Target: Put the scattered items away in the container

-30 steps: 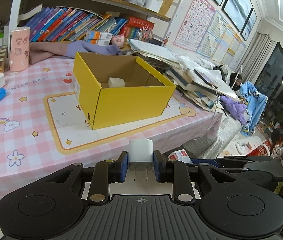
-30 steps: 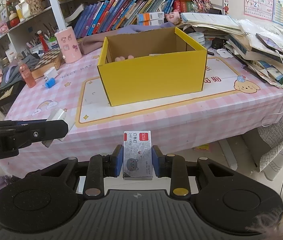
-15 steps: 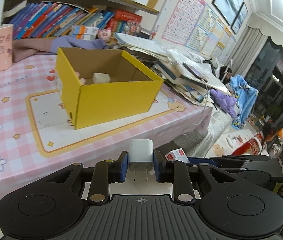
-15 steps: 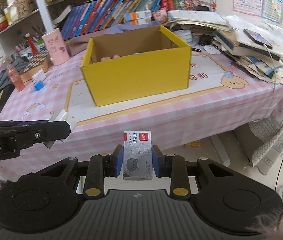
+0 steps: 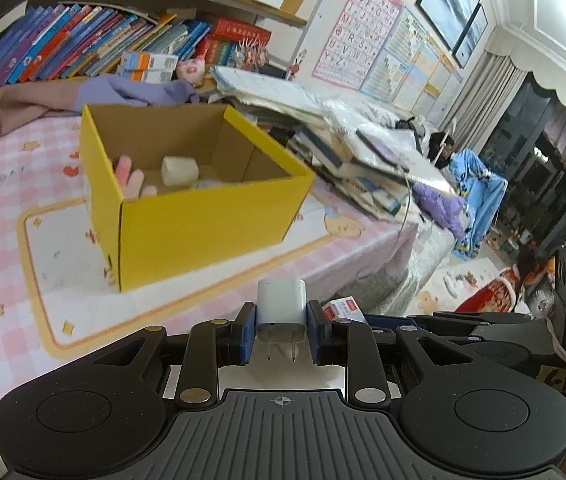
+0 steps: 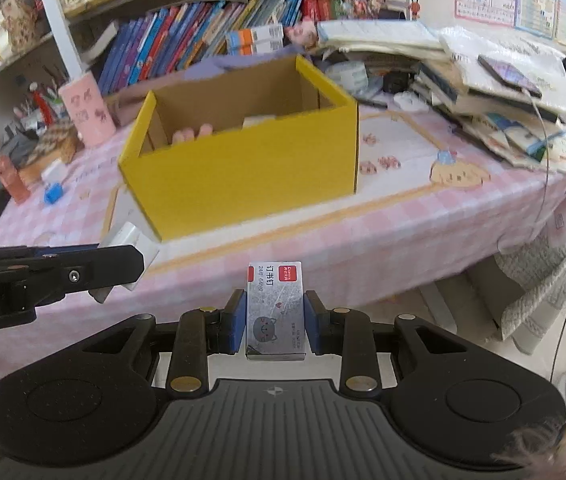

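A white charger (image 5: 281, 300) and a staple box (image 6: 274, 310) are clamped in 2 tools, best released only once carried above the yellow box (image 5: 203, 216).

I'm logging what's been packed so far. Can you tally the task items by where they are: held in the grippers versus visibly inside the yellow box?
Held in grippers: 2, charger in left gripper, staple box in right gripper.
In the box: at least 2 visible, white block, pink toy.
Total: 4
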Available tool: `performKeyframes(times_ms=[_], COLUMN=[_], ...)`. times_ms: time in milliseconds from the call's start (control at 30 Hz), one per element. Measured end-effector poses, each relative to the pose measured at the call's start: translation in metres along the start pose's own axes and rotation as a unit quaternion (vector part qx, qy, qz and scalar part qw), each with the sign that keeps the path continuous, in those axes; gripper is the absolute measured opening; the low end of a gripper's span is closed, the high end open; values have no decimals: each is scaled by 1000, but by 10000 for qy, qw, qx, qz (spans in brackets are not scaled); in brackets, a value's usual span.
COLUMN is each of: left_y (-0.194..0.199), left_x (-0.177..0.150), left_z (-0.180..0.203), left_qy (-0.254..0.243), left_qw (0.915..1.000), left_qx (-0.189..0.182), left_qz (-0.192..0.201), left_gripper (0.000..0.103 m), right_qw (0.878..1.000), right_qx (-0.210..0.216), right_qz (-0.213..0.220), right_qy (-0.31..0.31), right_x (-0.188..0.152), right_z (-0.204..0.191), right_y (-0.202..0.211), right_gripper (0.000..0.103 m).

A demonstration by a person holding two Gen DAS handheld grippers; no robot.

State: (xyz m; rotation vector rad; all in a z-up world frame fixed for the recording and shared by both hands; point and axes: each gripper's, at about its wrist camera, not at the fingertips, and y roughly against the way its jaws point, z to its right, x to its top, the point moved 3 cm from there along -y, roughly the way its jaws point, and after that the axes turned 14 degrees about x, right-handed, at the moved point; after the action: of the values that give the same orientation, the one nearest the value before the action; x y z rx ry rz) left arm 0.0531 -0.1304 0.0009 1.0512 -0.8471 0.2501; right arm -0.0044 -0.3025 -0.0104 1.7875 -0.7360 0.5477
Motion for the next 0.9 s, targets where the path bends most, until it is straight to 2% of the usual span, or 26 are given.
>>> performKeyframes(times_ms=[300, 500, 667, 900], left_y=[-13, -36, -69, -128], left_x=[57, 95, 118, 133], left_z=[-3, -11, -17, -27], left_qy=[-28, -2, 18, -279], left_qw=[9981, 9957, 9941, 9917], left_qx=[221, 525, 826, 1236], left_qz=[571, 763, 705, 202], left_gripper=[25, 25, 25, 25], right_qw=[9969, 9930, 9916, 9864], right_qx=[224, 498, 673, 871], right_qz=[595, 749, 475, -344], right_qy=[467, 765, 999, 1349], right_x=[70, 121, 147, 162], right_z=[11, 17, 24, 39], right_y=[-12, -39, -73, -137], right_gripper=[28, 28, 28, 28])
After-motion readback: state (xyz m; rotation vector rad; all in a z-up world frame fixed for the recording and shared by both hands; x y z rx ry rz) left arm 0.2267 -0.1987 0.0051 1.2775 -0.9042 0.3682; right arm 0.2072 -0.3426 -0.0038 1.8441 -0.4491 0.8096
